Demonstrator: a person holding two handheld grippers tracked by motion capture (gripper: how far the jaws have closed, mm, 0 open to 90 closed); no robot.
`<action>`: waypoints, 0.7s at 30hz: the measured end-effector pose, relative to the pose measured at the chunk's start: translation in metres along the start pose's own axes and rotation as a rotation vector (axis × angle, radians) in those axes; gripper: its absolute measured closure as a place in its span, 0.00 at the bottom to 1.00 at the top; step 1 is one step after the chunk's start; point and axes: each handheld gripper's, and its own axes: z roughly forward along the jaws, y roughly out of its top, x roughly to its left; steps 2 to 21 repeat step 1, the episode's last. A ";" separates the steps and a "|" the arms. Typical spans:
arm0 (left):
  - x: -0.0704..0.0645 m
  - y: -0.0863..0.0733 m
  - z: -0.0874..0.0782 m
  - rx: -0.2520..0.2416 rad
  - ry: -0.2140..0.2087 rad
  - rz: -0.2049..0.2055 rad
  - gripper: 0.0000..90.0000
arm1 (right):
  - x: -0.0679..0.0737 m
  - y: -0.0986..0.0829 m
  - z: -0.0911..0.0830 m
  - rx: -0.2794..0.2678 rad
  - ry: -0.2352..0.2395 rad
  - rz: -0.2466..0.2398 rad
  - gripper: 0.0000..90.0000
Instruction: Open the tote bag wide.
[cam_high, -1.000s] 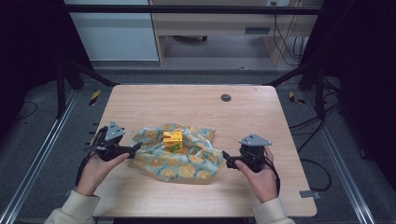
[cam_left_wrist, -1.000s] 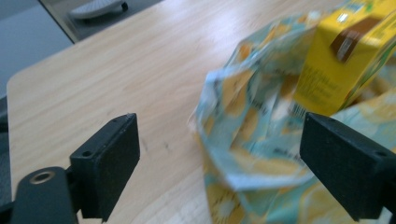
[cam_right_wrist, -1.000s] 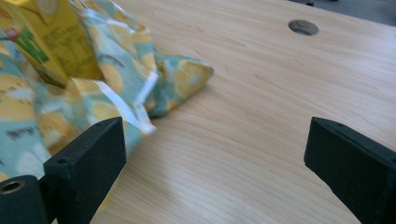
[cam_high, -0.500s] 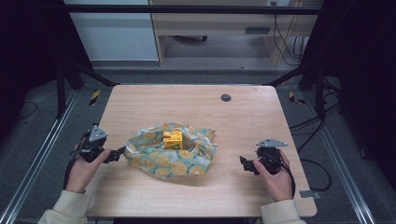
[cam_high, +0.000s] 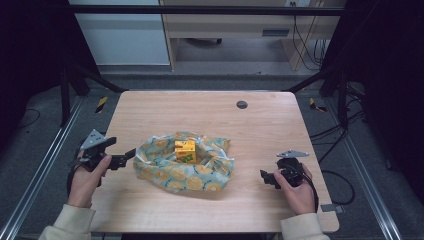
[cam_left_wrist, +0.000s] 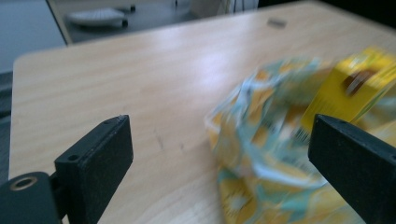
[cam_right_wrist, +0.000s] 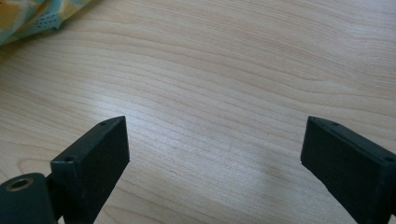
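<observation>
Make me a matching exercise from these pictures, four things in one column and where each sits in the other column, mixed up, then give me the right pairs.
Things
1. small yellow cardboard box
2. crumpled orange-patterned cloth
3. small round dark disc
4. left black tongs

Places
A. alone near the far edge of the light wooden table
B. just off the cloth's left edge, open
C. spread over the middle of the table
D. on top of the cloth

Pairs: 1-D, 2-C, 3-A, 4-B
</observation>
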 end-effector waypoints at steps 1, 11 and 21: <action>-0.001 0.003 -0.003 -0.005 0.009 0.008 0.07 | 0.000 0.000 0.000 0.000 0.000 0.002 0.09; -0.001 0.003 -0.003 -0.005 0.009 0.008 0.07 | 0.000 0.000 0.000 0.000 0.000 0.002 0.09; -0.001 0.003 -0.003 -0.005 0.009 0.008 0.07 | 0.000 0.000 0.000 0.000 0.000 0.002 0.09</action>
